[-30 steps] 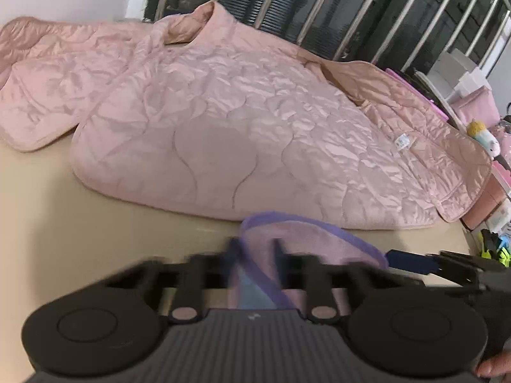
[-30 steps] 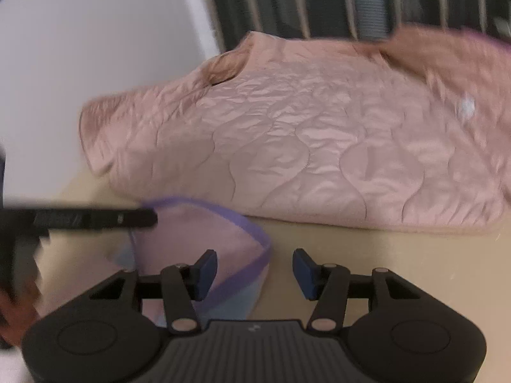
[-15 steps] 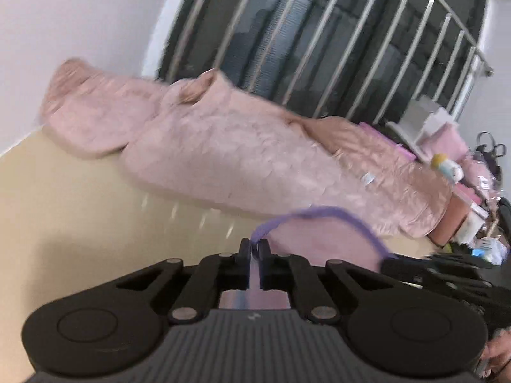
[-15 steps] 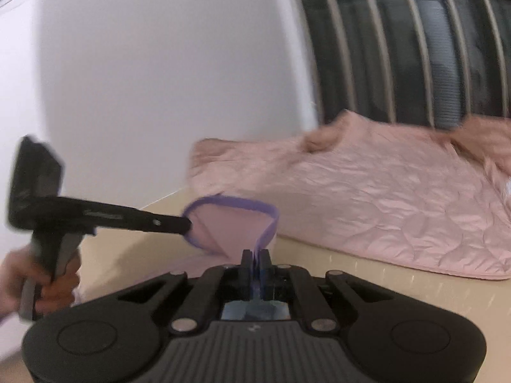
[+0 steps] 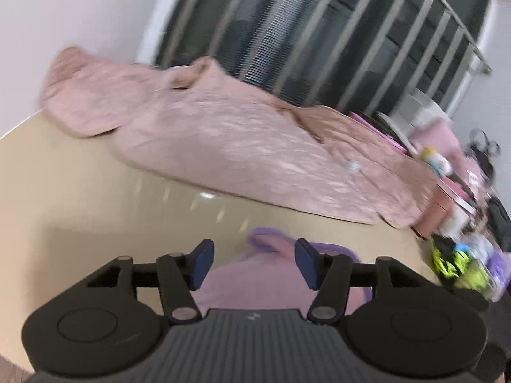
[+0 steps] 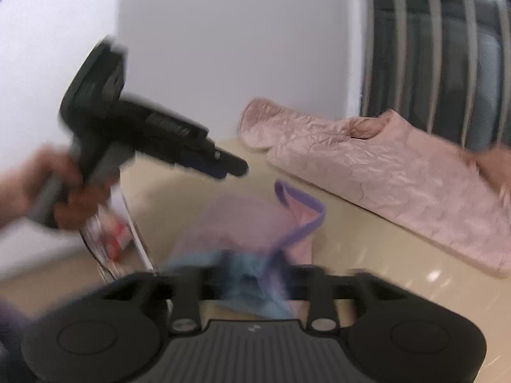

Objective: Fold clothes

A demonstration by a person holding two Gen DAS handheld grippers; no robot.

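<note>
A small pink garment with purple trim (image 5: 255, 274) lies crumpled on the beige table (image 5: 80, 198), just under my left gripper (image 5: 254, 263), which is open with both blue pads clear of the cloth. In the right wrist view the same garment (image 6: 255, 220) shows a light blue part at its near end. It lies in front of my right gripper (image 6: 252, 281), which is blurred, with its finger arms spread open. The left gripper (image 6: 230, 167), held by a hand (image 6: 48, 191), hovers above the garment's left side. A large pink quilted jacket (image 5: 242, 146) is spread along the table's far side.
Metal window bars (image 5: 335, 48) and a white wall stand behind the jacket. Boxes and colourful clutter (image 5: 450, 258) crowd the table's right end. A glossy printed packet (image 6: 115, 242) lies at the left edge in the right wrist view.
Half a second ago both grippers were shut on the garment's purple trim and held it up. Both have opened, and the garment has dropped onto the table.
</note>
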